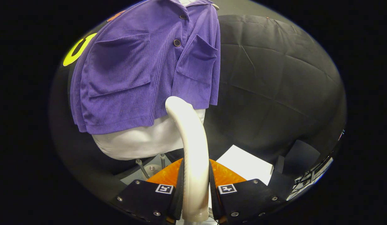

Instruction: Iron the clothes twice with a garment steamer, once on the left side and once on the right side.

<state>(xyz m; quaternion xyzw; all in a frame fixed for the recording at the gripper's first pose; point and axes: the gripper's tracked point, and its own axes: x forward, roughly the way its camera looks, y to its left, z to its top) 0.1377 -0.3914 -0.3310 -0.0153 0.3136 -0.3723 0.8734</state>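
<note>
A purple button-front shirt (143,68) with two chest pockets hangs on a white mannequin torso (140,140), beyond the fingers and to their left. My gripper (196,179) is shut on the cream handle of the garment steamer (193,147), both fingers pressing its sides. The steamer curves up and forward from between the fingers, and its head reaches the shirt's lower hem near the button line. The face of the steamer head is hidden from me.
The mannequin stands on thin metal rods (142,168) over a round base. A white box (246,164) lies on the floor just beyond the right finger. Black cloth walls (281,81) close the booth behind and to the right.
</note>
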